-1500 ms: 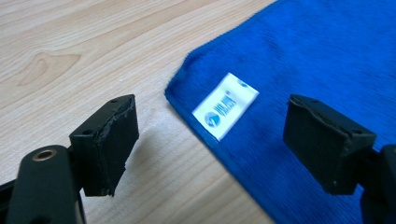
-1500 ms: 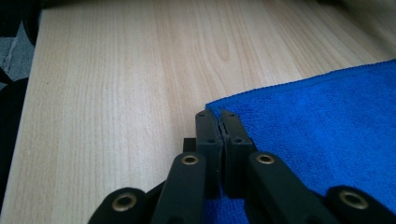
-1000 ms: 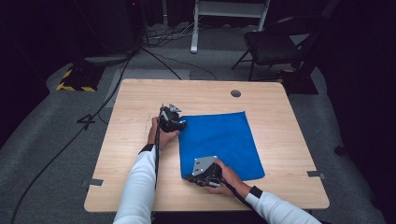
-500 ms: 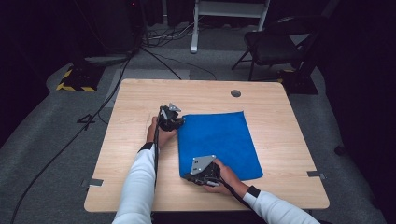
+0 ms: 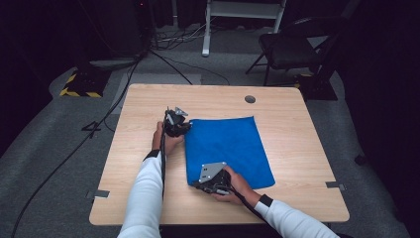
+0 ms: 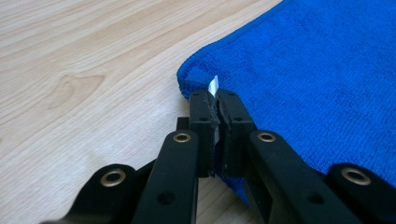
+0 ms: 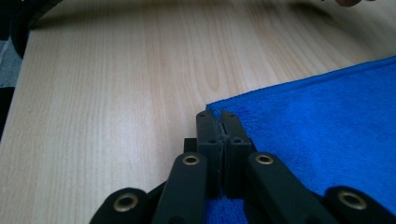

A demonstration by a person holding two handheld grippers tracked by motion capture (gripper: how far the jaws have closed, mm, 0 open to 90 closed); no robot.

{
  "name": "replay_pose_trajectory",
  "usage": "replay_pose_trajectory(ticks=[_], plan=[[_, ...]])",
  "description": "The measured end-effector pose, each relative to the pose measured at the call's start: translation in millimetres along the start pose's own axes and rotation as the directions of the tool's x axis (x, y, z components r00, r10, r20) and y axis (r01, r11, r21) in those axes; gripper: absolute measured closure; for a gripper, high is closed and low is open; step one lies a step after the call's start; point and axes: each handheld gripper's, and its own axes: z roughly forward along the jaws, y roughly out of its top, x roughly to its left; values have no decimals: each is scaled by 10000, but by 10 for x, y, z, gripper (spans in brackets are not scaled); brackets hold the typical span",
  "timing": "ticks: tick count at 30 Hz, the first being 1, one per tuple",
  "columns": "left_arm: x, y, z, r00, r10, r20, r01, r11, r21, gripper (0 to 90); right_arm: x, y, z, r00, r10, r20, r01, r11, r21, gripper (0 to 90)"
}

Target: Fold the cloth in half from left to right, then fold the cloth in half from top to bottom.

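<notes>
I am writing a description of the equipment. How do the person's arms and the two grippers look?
Both arms wear white sleeves with dark cuffs. The left gripper and the right gripper are black; the right one carries a grey three-cornered plate. Their fingers are black bars with brass-coloured rivets. A black cable runs along the left sleeve.

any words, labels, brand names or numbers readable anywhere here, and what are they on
None can be read.
white tag at the corner of the blue cloth, sticking up at the tips of the left gripper: seen edge-on, any print cannot be told.
grey plate on the right gripper: holes, no lettering.
yellow and black striped floor piece: stripes, no words.
wooden table: bare wood, no marking.
</notes>
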Motion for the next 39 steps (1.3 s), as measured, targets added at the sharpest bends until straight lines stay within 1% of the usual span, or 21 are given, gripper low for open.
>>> replay_pose_trajectory(ticks=[1,3,5,7,10,11,12,14,19,20,21,24,26,27,30,32,34,37,39], plan=[[12,1,-7,9999,-66,-85,66,10000,-55,855,-14,12,-3,10000,-28,41,28,10000,-55,890],[28,5,-14,9998,-36,-179,35,10000,-35,854,-39,32,0,9999,8,129,-7,10000,-73,890],[28,11,-12,9996,-121,-238,120,9999,-56,854,-78,52,12,9998,158,83,-157,9999,-58,890],[30,27,-13,9993,-91,-367,88,9999,-73,854,-105,81,15,9998,144,143,-143,9999,-93,890],[42,54,-11,9987,-221,-466,217,9997,-91,854,-127,122,25,9997,115,205,-113,9999,-101,890],[58,67,-16,9987,-138,-497,136,9999,-48,855,-135,129,29,9997,85,221,-83,9999,-110,890],[60,69,-12,9986,-226,-471,221,9997,-106,855,-139,134,36,9996,135,230,-132,9999,-102,890],[68,70,-15,9987,-222,-458,220,9997,-69,855,-140,136,38,9997,165,199,-162,9998,-110,890],[99,41,-47,9987,-272,-427,268,9996,-90,855,-137,139,26,9997,149,195,-146,9998,-147,890],[111,31,-59,9984,-222,-521,218,9997,-90,855,-146,137,20,9996,192,188,-188,9997,-178,890],[119,23,-65,9983,-252,-521,247,9996,-99,855,-151,135,17,9995,240,199,-236,9995,-206,890],[163,-10,-105,9970,-288,-724,285,9996,-53,855,-147,141,15,9995,235,205,-231,9995,-192,890],[186,-35,-142,9962,-377,-790,369,9993,-111,855,-137,162,23,9998,107,195,-104,9998,-161,890],[193,-41,-154,9963,-350,-780,341,9993,-118,855,-130,173,25,9998,141,165,-138,9997,-184,890],[194,-50,-180,9959,-278,-859,276,9996,-27,855,-112,206,23,9999,-30,131,33,9998,-203,890],[196,-43,-202,9961,-240,-855,234,9997,-73,855,-103,229,23,9999,-95,135,98,9998,-188,890],[189,-27,-218,9962,-203,-847,191,9997,-148,855,-100,240,9,9998,-74,168,78,9997,-241,890],[167,1,-236,9962,-69,-870,57,9999,-139,855,-108,236,-18,9997,2,225,6,9995,-319,890],[152,11,-244,9963,-74,-856,57,9998,-196,855,-108,228,-29,9997,-16,245,23,9996,-295,890]])
